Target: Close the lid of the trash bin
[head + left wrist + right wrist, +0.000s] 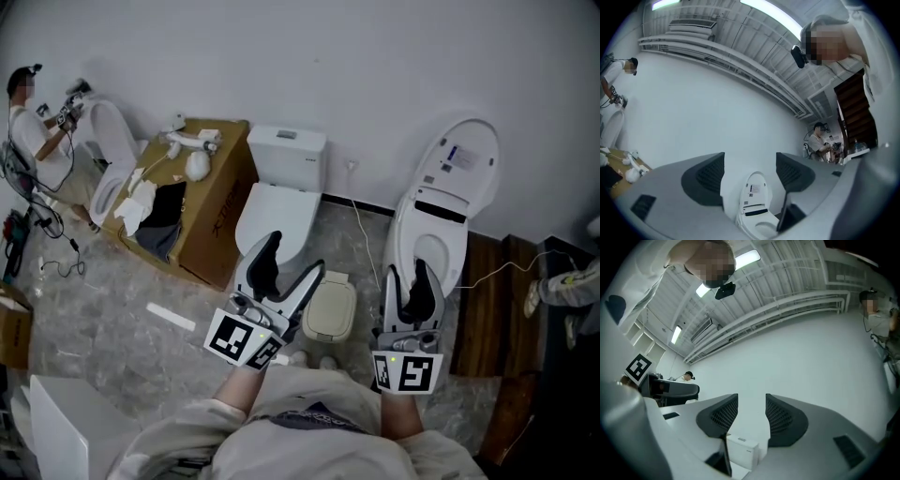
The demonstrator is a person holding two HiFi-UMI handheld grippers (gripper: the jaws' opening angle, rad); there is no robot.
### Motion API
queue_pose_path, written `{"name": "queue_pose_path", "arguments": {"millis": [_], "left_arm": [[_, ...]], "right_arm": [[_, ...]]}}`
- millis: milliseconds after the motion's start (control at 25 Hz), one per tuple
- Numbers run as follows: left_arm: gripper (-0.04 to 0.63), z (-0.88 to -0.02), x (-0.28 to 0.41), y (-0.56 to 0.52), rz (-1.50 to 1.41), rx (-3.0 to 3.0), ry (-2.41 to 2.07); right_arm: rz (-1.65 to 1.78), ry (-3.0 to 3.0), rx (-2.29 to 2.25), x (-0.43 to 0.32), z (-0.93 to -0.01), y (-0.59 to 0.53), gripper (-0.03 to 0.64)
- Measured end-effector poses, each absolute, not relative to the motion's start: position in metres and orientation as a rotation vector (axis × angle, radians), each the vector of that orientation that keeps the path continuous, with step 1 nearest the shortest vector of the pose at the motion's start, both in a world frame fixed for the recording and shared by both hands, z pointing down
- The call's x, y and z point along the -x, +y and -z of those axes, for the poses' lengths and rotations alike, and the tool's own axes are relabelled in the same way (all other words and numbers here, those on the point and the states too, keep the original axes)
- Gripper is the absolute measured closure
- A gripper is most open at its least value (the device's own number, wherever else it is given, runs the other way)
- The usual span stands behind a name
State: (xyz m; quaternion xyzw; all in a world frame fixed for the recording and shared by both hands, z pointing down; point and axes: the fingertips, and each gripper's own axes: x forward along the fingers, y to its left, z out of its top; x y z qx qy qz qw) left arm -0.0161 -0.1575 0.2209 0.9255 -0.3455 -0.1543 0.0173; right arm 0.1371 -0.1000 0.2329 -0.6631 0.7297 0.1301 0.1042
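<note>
A small beige trash bin (330,309) stands on the grey floor between my two grippers, its lid lying flat on top. My left gripper (292,259) is raised just left of the bin, pointing toward the far wall, jaws wide apart and empty. In the left gripper view, the left gripper (749,176) frames only the wall and a distant toilet. My right gripper (408,275) is raised to the right of the bin. In the right gripper view, the right gripper (752,417) shows a narrow gap between its jaws with nothing in it. Neither gripper touches the bin.
A white toilet (279,192) stands behind the bin, and a second toilet with a raised lid (448,187) is at the right. A cardboard box (202,220) sits at the left. Dark wooden boards (487,309) lie at the right. Another person (37,131) works at the far left.
</note>
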Motion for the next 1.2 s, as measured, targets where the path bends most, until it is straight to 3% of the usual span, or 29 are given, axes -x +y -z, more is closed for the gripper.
{"name": "queue_pose_path", "arguments": {"millis": [400, 600, 800, 1200], "left_arm": [[0.279, -0.221, 0.022, -0.152, 0.483, -2.859, -1.104], [0.381, -0.216, 0.021, -0.143, 0.496, -2.896, -1.089], [0.597, -0.216, 0.02, -0.135, 0.455, -2.948, -1.094], [0.597, -0.213, 0.016, -0.133, 0.431, -2.974, -1.111]], "right_arm": [[-0.369, 2.149, 1.954, -0.137, -0.233, -0.092, 0.445], [-0.375, 2.162, 1.959, -0.132, -0.231, -0.088, 0.47], [-0.369, 2.188, 1.953, -0.126, -0.23, -0.087, 0.597], [-0.368, 2.192, 1.972, -0.123, -0.229, -0.087, 0.607]]}}
